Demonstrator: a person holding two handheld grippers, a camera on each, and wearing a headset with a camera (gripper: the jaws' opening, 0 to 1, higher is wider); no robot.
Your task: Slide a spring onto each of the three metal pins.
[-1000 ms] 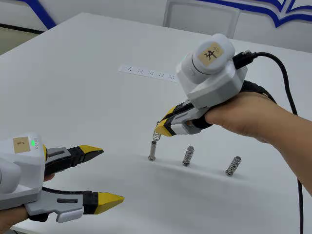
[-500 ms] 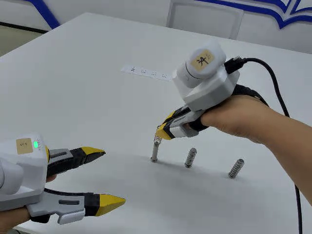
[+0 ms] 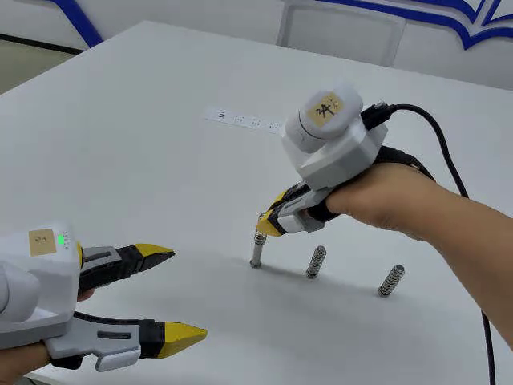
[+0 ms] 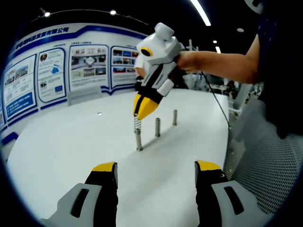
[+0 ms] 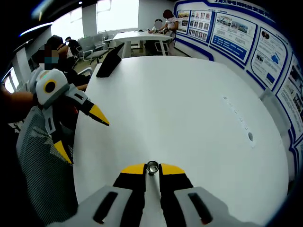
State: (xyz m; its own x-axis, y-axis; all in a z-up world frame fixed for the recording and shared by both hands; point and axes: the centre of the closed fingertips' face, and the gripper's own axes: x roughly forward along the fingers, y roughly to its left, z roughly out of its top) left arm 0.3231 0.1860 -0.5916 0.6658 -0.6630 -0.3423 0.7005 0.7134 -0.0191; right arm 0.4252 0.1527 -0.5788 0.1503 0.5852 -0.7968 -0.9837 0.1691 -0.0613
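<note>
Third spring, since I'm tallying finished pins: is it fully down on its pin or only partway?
Partway. The spring sits at the top of the pin, held by the right gripper; bare metal shows below.

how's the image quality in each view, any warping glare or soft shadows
Head view: sharp, evenly lit, faint shadows beside the pins. Left gripper view: fisheye curves the wall posters, ceiling lights glare. Right gripper view: windows blown out, spring crisp.

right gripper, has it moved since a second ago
Yes. The right gripper has come down toward the pin, so its spring now sits on the pin's top.
</note>
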